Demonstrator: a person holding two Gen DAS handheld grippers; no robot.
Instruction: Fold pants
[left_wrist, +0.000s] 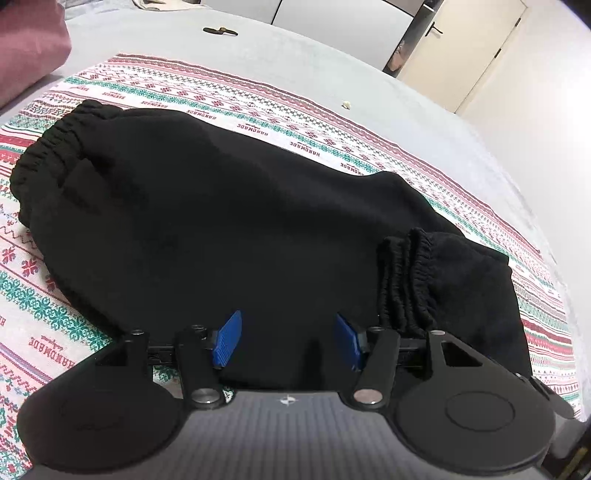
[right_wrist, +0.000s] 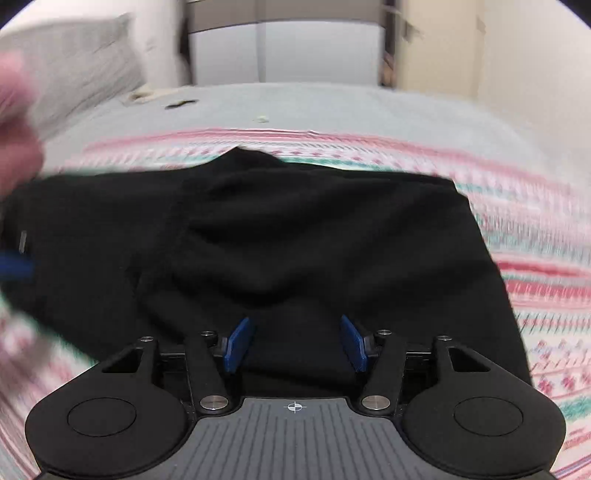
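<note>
Black pants (left_wrist: 221, 221) lie folded on a patterned cloth (left_wrist: 55, 295) on a bed. The elastic waistband (left_wrist: 48, 147) is at the far left, and the gathered leg cuffs (left_wrist: 406, 280) lie on top near the right. My left gripper (left_wrist: 286, 341) is open just above the near edge of the pants, holding nothing. In the right wrist view, which is motion-blurred, the pants (right_wrist: 295, 240) fill the middle. My right gripper (right_wrist: 297, 343) is open over the near part of the pants, empty. A blue finger of the left gripper (right_wrist: 16, 266) shows at the left edge.
A grey bedsheet (left_wrist: 295, 62) extends beyond the patterned cloth. A small dark object (left_wrist: 219, 31) and a pale scrap (left_wrist: 347, 104) lie on it. A pink pillow (left_wrist: 29, 44) is at the far left. A door (left_wrist: 461, 44) and wall are at the right.
</note>
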